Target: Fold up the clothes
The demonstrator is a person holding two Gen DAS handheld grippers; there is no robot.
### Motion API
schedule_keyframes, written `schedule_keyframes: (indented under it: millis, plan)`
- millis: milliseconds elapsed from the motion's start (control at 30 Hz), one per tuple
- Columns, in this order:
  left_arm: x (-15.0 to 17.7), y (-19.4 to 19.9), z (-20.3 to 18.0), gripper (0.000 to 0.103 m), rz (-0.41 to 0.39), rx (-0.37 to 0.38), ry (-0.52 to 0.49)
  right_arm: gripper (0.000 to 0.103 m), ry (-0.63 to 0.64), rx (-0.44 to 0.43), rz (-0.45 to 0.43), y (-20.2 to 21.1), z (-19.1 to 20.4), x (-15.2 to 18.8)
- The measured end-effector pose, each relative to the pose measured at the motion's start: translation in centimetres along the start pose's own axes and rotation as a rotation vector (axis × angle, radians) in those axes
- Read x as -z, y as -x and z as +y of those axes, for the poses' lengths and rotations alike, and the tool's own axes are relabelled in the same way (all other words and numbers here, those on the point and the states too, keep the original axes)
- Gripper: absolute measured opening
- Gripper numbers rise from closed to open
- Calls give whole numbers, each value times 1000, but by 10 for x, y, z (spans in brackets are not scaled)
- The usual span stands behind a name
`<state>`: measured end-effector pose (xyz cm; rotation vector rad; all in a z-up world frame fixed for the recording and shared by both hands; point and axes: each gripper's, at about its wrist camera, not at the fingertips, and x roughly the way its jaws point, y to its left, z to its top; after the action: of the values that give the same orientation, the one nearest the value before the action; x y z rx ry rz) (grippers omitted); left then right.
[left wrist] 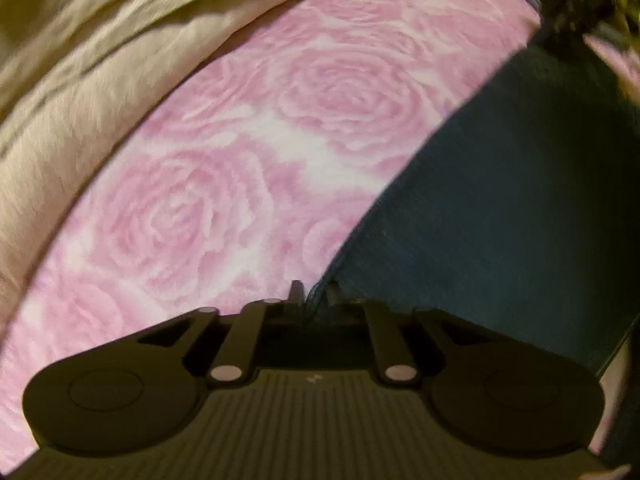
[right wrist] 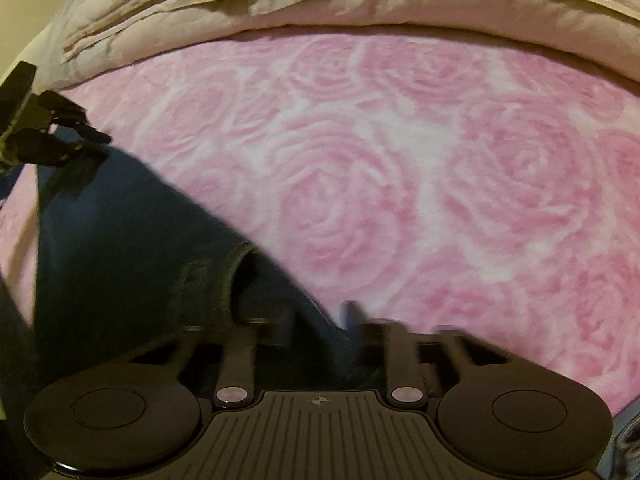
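Note:
Dark blue jeans lie stretched across a pink rose-patterned bedspread. My left gripper is shut on one edge of the denim, its fingers pinched tight on the hem. In the right wrist view the jeans run from the left side down to my right gripper, which is shut on the cloth beside the waistband and a belt loop. The left gripper shows at the far left of that view, at the other end of the jeans. A dark blurred shape at the top right of the left wrist view is the right gripper.
A crumpled beige blanket is bunched along the far side of the bedspread, and it appears again as the beige blanket at the upper left of the left wrist view.

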<state>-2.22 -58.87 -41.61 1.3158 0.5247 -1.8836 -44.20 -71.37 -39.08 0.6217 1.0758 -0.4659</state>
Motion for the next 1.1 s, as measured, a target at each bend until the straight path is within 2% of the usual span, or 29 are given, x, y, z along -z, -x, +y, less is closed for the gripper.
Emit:
schedule_keyframes:
  millis: [67, 200, 300, 367, 467, 533, 600, 733, 833, 900, 933, 967, 1000, 1033, 1100]
  plan:
    - [4, 10, -9, 3, -21, -41, -19, 4, 56, 57, -13, 6, 16, 4]
    - [14, 56, -25, 3, -94, -96, 17, 2, 101, 152, -116, 42, 52, 18]
    - [30, 107, -47, 3, -147, -120, 44, 2, 153, 218, -204, 81, 92, 40]
    - [42, 143, -65, 3, -179, -121, 78, 2, 200, 264, -256, 107, 123, 58]
    - [74, 191, -103, 3, -205, -85, 153, 2, 229, 318, -281, 136, 170, 94]
    - [98, 214, -133, 3, -198, -49, 203, 2, 239, 354, -272, 151, 203, 125]
    - [127, 221, -165, 3, -159, -4, 264, 2, 235, 383, -224, 154, 235, 160]
    - [183, 206, -218, 6, -46, 71, 459, 3, 188, 426, -42, 124, 283, 227]
    - [207, 195, -238, 6, 24, 96, 596, 3, 75, 488, 45, 92, 298, 266]
    - [219, 193, -247, 9, 48, 110, 674, 3, -103, 482, 52, 84, 295, 282]
    - [223, 195, -247, 12, 40, 114, 703, 6, -223, 464, 23, 86, 290, 287]
    - [227, 198, -246, 18, 27, 114, 743, 33, -348, 441, -17, 90, 286, 293]
    - [231, 200, -242, 23, 11, 106, 799, 56, -465, 419, -79, 95, 281, 298]
    - [237, 202, -237, 24, -5, 94, 860, 92, -578, 397, -152, 102, 277, 303]
    - [247, 205, -228, 25, -38, 70, 982, 92, -794, 314, -326, 115, 263, 313]
